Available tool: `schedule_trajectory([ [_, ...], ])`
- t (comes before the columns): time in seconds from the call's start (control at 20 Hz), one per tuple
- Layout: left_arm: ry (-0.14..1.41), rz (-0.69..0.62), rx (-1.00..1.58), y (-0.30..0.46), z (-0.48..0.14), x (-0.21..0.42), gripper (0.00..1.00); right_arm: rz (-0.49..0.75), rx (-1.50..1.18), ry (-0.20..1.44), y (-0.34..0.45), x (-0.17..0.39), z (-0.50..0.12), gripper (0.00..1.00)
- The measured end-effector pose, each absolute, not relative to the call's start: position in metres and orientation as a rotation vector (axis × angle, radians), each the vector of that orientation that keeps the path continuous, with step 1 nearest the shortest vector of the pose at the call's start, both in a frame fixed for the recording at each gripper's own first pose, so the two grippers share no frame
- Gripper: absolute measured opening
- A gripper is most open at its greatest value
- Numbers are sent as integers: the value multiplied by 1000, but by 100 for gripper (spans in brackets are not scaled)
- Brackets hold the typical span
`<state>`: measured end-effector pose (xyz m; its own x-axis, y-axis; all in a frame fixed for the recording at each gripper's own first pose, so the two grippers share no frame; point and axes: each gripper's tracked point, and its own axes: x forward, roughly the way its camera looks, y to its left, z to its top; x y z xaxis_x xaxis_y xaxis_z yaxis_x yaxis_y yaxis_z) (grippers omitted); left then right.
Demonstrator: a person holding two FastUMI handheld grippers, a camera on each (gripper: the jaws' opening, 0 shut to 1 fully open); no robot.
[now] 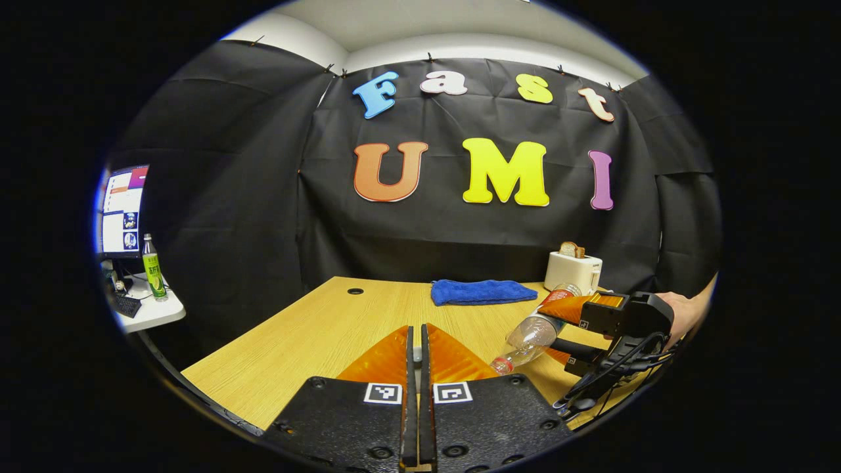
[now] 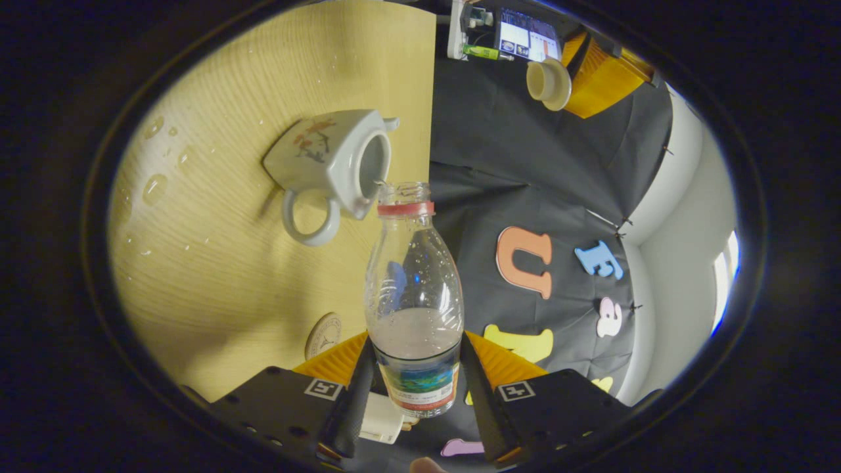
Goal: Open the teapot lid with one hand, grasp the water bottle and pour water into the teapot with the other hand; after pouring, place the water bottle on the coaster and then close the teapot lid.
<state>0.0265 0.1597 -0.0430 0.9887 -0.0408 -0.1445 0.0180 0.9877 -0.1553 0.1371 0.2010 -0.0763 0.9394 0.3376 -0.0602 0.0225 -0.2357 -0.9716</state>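
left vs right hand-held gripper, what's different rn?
The left hand-held gripper has its jaws nearly together on the small lid; the right hand-held gripper has its jaws wide around the bottle. The left holds the lid clear of the teapot; the right tips the bottle's mouth at the teapot's opening. Shared: each is shut on a load.

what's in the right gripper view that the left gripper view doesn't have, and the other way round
Right gripper view: a white ceramic teapot with its top open, a round pale coaster, a cream teapot lid. Left gripper view: a folded blue towel, a white toaster. Shared: the clear plastic water bottle, tipped, and the light wooden table.
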Motion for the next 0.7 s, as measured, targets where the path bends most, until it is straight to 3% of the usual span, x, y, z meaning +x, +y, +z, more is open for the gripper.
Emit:
schedule_trajectory([
  [0.7, 145, -45, -142, 154, -39, 25, 3, 275, -1869, -331, 205, 141, -61, 70],
])
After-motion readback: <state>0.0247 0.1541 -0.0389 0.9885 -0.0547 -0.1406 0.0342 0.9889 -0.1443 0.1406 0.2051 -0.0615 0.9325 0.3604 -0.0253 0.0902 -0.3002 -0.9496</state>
